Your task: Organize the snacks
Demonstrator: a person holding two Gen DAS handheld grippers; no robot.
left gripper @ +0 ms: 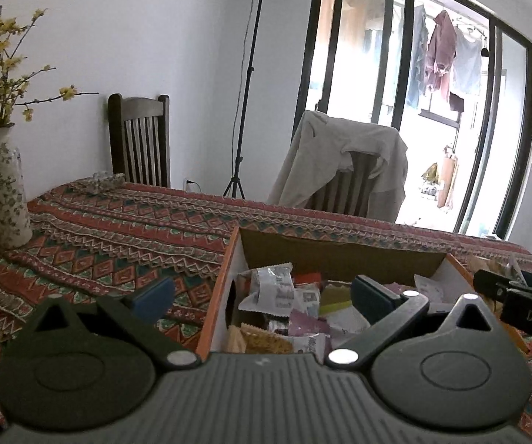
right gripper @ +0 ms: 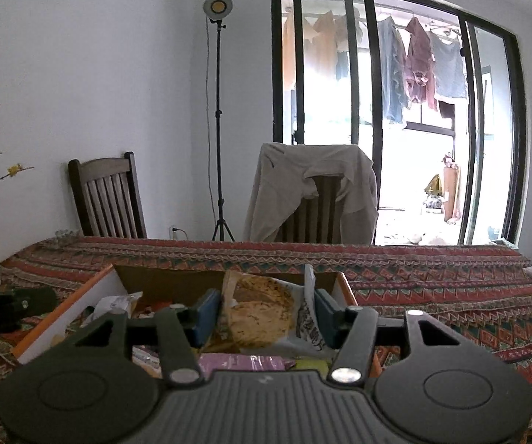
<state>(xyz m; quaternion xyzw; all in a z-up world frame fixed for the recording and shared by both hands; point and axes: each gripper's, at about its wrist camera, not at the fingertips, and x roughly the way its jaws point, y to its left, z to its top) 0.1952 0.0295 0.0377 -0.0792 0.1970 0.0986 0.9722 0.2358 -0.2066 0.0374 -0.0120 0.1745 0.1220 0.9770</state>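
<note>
The snack box (left gripper: 225,281), an open cardboard carton with orange outer walls and white inner walls, sits on the bench (left gripper: 117,244), which is covered by a red, green and cream patterned cloth. In the left wrist view the box fills the middle from 12 to 3 o'clock of the left tongs (left gripper: 262,296). Inside lies a jumble of small wrapped snacks (left gripper: 277,288): white and silver sachets, a purple packet and a yellow cracker pack at the near edge.

The left tongs stand spread wide with nothing between their blue pads: one pad hangs over the cloth outside the box's left wall, the other over the box's contents.

In the right wrist view the right tongs (right gripper: 266,314) hover over the same box (right gripper: 66,314), with a clear bag of flat golden-brown pancakes (right gripper: 258,314) standing upright between the pads. The left pad lies against the bag's edge; whether the right pad presses the crumpled wrapper I cannot tell, so the grip is uncertain.

At 9 o'clock on the bench stands a floral vase (left gripper: 6,188) with yellow-flowered branches. Beyond the far edge, at 12 o'clock, are a dark wooden chair (left gripper: 140,140), a lamp on a tripod stand (left gripper: 247,85), and a second chair draped with a beige garment (left gripper: 343,159). At 1 to 2 o'clock, glass doors show hanging laundry (left gripper: 443,59).
</note>
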